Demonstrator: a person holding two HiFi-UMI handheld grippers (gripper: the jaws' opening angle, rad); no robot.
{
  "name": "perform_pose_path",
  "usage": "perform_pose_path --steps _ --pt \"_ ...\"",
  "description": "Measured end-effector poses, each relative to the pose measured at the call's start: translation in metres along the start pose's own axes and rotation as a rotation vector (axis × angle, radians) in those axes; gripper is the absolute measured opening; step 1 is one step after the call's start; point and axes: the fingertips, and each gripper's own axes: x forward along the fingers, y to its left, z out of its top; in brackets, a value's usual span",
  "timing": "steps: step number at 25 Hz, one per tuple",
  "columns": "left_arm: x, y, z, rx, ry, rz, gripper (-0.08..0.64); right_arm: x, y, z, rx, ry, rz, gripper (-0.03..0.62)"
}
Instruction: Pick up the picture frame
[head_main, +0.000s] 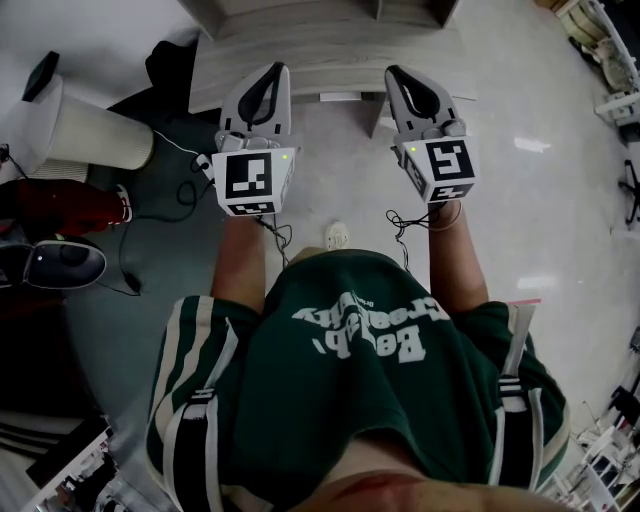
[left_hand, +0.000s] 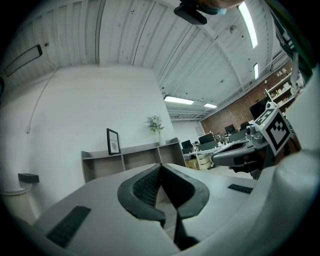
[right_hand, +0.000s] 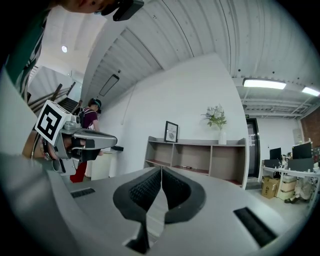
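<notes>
Jaws together and empty on my left gripper (left_hand: 161, 166) and right gripper (right_hand: 161, 170); the frame (right_hand: 171, 131) stands upright atop the shelf (right_hand: 195, 142) ahead.

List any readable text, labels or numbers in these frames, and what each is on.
Nothing reads cleanly.
Green shirt: white lettering, upside down, not legible.
Picture frame: print too small to read.
Left gripper and right gripper: square marker patterns only, no words.
</notes>
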Motion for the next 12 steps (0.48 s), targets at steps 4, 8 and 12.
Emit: perform_pose_path --steps 4,8,12 --pt "0.017 0.028 -0.007 -0.008 -0.006 0.001 0.017 0.031 -0.002 0.003 -0.011 0.002 -0.009 0.034" --pt "0.027 0.044 -0.011 -0.011 -0.012 -0.008 0.017 0.049 -0.003 0.004 -0.020 0.005 -0.020 0.034" --pt "0.033 0.052 -0.012 -0.009 -0.021 -0.029 0.017 0.061 0.002 0.007 -0.030 0.004 -0.028 0.034"
